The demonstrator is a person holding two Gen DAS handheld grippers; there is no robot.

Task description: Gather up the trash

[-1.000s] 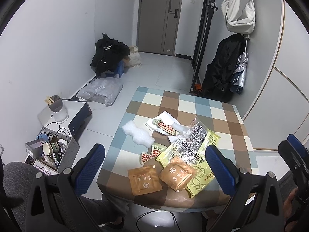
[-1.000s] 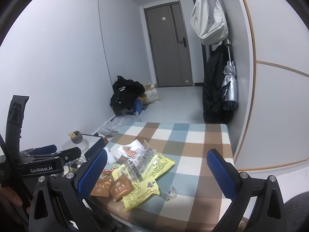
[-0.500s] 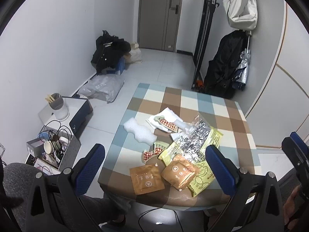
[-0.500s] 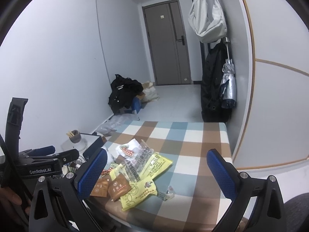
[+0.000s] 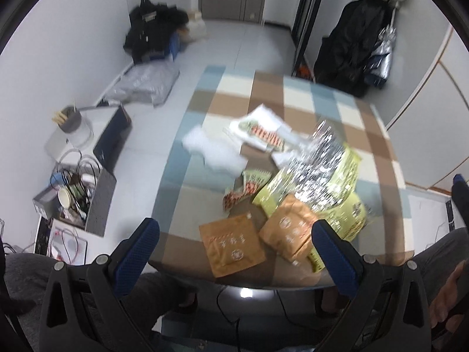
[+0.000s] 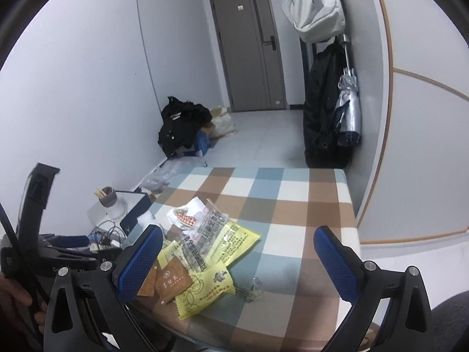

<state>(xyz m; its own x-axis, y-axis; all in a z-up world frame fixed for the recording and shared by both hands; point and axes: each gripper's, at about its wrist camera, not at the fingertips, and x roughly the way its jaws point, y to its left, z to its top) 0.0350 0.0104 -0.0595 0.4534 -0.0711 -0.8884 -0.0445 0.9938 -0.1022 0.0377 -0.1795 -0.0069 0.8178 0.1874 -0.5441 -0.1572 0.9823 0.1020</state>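
The trash is all heaped near the front edge of the checkered table (image 6: 293,202): two brown paper sachets (image 5: 233,245) closest to you, yellow snack bags (image 6: 205,290) under and beside them, a crinkly clear-and-silver wrapper (image 5: 315,161) lying on top of the yellow ones, a red-patterned wrapper (image 5: 265,133) on white paper further back, and a white foam-looking scrap (image 5: 211,151) out on the left side of the pile. There's also a small clear bit of plastic (image 6: 255,286) sitting apart to the right of the yellow bag. Nothing's been picked up yet, so I'd say you're at the very start, just lining up the approach. Your left gripper (image 5: 234,252) is spread wide and empty, hanging over the near edge with the brown sachets right between its fingers; the left view is blurry, so fine detail is hard to call. Your right gripper (image 6: 239,259) is spread wide and empty too, above the table's near side. Next move, in my view: drop the left one onto the nearest brown sachet and pinch an edge, since flat packets are tough to grab from above. I can't make out a bin for certain in either view, so figure out where it's all going first.
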